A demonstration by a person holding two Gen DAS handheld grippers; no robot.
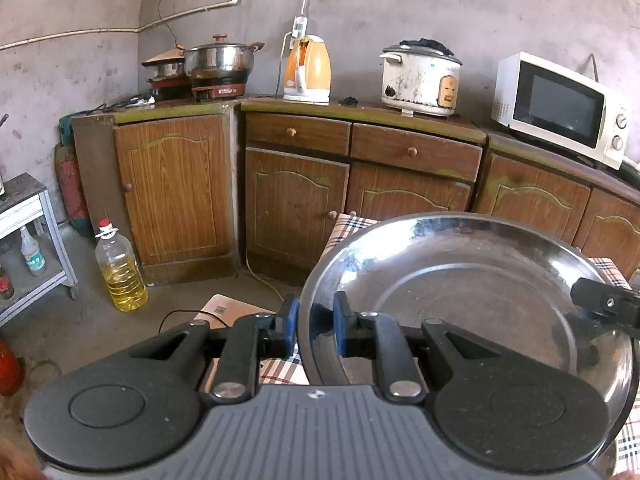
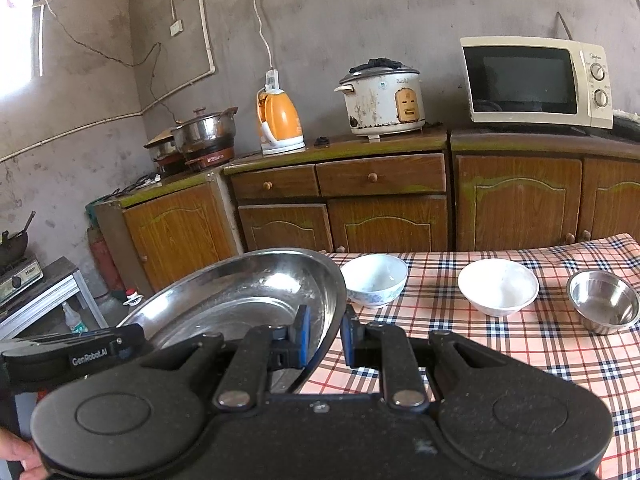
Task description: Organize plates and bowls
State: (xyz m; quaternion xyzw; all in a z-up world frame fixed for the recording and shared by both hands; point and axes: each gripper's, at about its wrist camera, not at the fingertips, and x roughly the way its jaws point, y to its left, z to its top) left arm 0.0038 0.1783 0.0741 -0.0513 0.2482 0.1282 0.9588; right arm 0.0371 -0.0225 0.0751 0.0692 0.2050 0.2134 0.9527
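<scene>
Right wrist view: the right gripper [image 2: 324, 338] is clamped on the right rim of a large steel plate [image 2: 248, 300] at lower left of frame; the left gripper [image 1: 316, 330] pinches its opposite rim. Three bowls sit to the right, the blue-patterned bowl [image 2: 374, 280] nearest.

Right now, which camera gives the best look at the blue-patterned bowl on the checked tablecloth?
The right wrist view: the blue-patterned bowl sits in plain sight beside the steel plate. In the left wrist view, the plate fills the table side and the bowl cannot be seen.
</scene>
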